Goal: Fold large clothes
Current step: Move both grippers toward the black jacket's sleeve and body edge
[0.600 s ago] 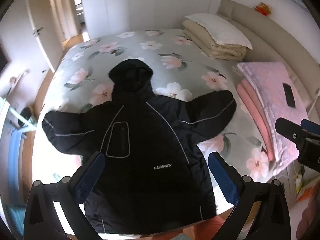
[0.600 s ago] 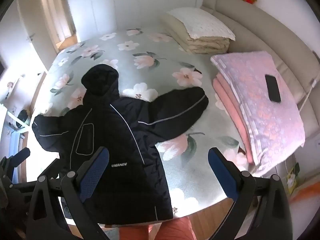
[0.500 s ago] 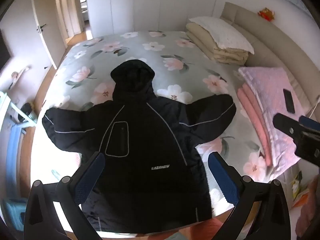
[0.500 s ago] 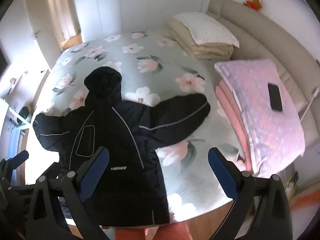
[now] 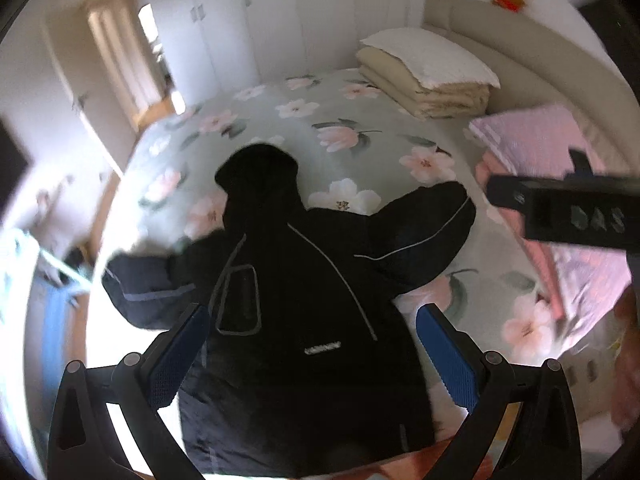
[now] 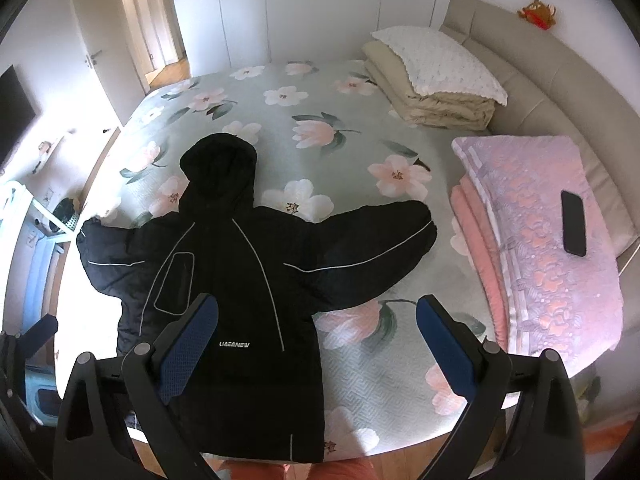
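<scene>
1. Both tongs are empty, with jaws spread wide: the left gripper (image 5: 312, 356) hangs above the lower body of the black jacket (image 6: 240, 292), and the right gripper (image 6: 318, 348) hangs above the jacket's hem edge and the bare bedspread beside it. Neither touches the fabric.
2. Jacket location: it lies front-up and spread flat on the bed (image 6: 340, 128), hood (image 6: 218, 168) toward the far side, both sleeves out to the sides, hem at the near edge of the mattress.
3. Risk, hem slip: the hem lies at the mattress edge. A pull toward the operator is likely to drag the garment off the bed.
4. Risk, partial grip: the jacket looks thick and padded. A shallow pinch may catch only the outer shell, so the layers separate and the fold lands crooked.
5. Risk, sleeve spring-back: the right sleeve (image 6: 376, 248) appears bulky. Folded across the body without being pressed down, it may roll open again.
6. Risk, left sleeve: its cuff (image 6: 86, 236) lies close to the bed's side edge and could slide over during handling.
7. Risk, neighbouring items: the pink blanket stack (image 6: 540, 220) carries a phone (image 6: 573, 222). A wide swing of the right sleeve could brush the stack.
8. Risk, tool collision: the left wrist view is motion-blurred and shows the right tool's body close by, so crossing paths could knock the tongs together.
</scene>
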`<act>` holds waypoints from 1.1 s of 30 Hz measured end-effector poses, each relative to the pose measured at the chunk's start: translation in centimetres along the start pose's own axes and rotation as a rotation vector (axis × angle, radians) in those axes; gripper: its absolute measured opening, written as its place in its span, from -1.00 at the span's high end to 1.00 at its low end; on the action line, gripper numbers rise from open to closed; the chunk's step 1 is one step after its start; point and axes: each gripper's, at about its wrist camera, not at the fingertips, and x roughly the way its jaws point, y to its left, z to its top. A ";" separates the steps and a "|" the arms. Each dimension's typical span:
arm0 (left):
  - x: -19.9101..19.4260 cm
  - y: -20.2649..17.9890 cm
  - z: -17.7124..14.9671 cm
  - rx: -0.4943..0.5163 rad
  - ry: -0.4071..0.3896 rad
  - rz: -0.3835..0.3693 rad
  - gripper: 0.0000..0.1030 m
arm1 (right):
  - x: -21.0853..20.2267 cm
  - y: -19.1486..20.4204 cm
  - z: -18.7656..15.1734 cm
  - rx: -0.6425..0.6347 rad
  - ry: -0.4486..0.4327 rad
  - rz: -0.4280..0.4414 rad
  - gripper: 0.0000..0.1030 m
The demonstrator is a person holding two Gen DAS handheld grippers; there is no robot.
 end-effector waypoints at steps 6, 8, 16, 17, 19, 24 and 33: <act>0.0 -3.8 0.8 0.096 -0.024 0.083 -1.00 | 1.2 -2.4 0.5 0.010 0.027 0.008 -0.94; 0.3 -3.9 1.4 0.042 0.002 0.035 -1.00 | 1.5 -3.4 0.8 0.019 0.029 0.012 -0.94; 2.6 -4.3 1.1 -0.093 0.069 -0.031 -1.00 | 2.7 -5.7 1.5 0.026 0.047 0.006 -0.94; 2.9 -4.0 1.0 -0.127 0.080 -0.049 -1.00 | 2.9 -6.0 1.5 0.025 0.051 0.006 -0.94; 3.3 -3.4 0.8 -0.183 0.099 -0.073 -1.00 | 3.5 -6.5 1.4 0.021 0.063 0.007 -0.94; 4.0 -3.2 0.4 -0.266 0.133 -0.107 -1.00 | 4.9 -7.7 1.1 0.023 0.102 0.021 -0.94; 4.9 -3.9 0.2 -0.353 0.174 -0.161 -1.00 | 5.6 -8.5 1.1 -0.001 0.111 0.044 -0.94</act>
